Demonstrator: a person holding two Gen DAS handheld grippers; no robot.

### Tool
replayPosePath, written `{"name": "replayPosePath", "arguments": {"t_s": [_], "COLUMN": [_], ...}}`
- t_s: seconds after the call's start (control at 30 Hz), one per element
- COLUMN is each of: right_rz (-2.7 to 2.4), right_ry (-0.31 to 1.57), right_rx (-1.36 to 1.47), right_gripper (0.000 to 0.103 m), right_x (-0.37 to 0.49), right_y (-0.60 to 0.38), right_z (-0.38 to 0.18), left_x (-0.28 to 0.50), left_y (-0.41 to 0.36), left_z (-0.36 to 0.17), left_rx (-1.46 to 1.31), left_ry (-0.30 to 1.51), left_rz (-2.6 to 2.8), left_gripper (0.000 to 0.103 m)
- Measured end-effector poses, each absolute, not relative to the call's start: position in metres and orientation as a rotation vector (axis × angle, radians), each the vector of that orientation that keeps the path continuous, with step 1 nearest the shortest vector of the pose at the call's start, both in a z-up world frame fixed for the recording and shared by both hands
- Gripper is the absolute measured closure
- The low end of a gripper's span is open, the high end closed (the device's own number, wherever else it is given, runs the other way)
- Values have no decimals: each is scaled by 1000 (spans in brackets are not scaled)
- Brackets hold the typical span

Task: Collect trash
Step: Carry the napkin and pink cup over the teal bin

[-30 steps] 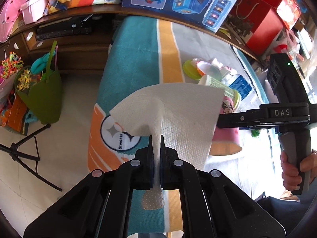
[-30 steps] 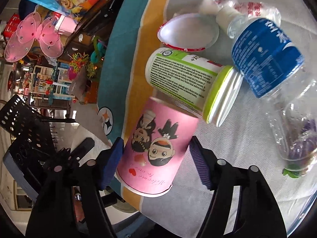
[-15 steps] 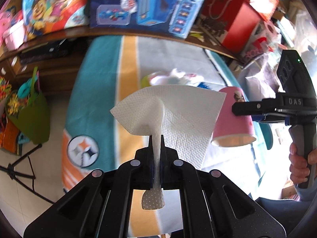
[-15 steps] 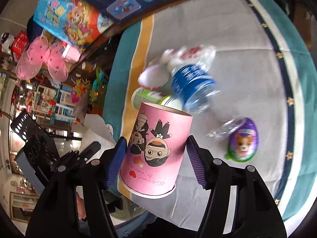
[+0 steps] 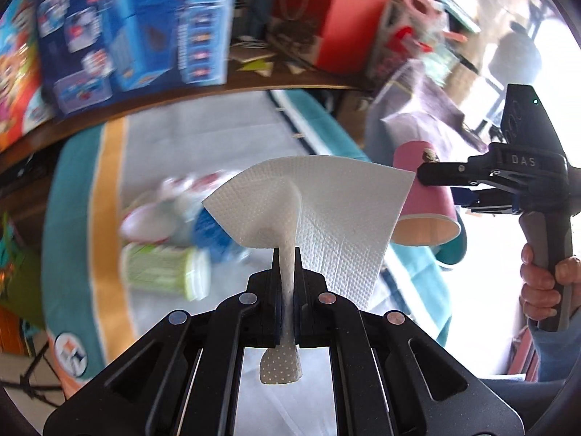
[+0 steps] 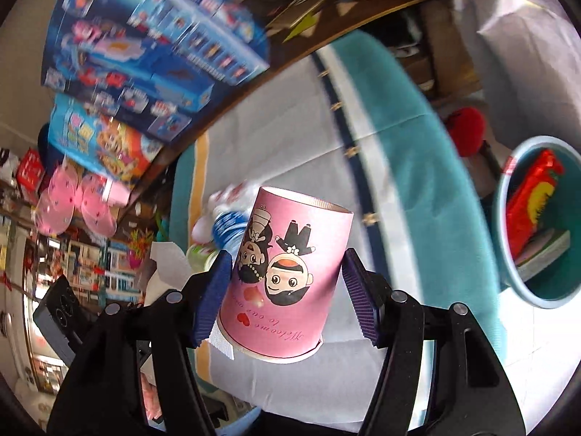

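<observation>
Closest to me, my left gripper has its fingers squeezed all the way together on a white paper napkin. A small end of the napkin pokes out below the fingers, and the rest fans out above them, up in the air over the tabletop.

My right gripper has its fingers partly open, one pressed on each side of a pink paper cup. The cup is upside down in my view, with its open end toward me. It has two cartoon people and red hearts on it. The curly writing starts with "Welcome to our", but I cannot read the last word. In the left view I see the same cup held high off to the right, and the letters "DAS" on the right gripper's black body. A hand holds its grey handle.

Farther off, the trash on the cloth is blurry. I can make out a green and white tub lying on its side and a bottle with a blue label, but no words. The napkin hides part of them.

To the right, down past the table's edge, is a teal bin with a red wrapper inside. Its writing is too smeared to read. At the back are blue toy boxes, also blurred.
</observation>
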State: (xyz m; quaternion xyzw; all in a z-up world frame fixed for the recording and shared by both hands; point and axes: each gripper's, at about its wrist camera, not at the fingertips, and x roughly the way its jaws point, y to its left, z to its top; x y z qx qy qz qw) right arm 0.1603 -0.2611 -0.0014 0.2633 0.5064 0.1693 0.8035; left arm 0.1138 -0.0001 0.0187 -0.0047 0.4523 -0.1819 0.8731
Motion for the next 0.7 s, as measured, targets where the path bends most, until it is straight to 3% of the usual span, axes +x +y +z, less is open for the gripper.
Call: {"name": "replayPosePath", "arguments": {"t_s": [0.4, 0.7], "right_rz": [75, -19], "right_ry": [937, 905], "right_rx": [760, 851], "right_gripper": [43, 43], "right_x": [124, 110], "right_y": [-450, -526], "right_z": [-14, -37], "left_x": [154, 167], "left_y": [-180, -280], "left_z": [6, -31], "left_rx": [159, 252], "left_ry": [989, 1074], "left_rz": [-620, -711], "left_gripper": [98, 98]}}
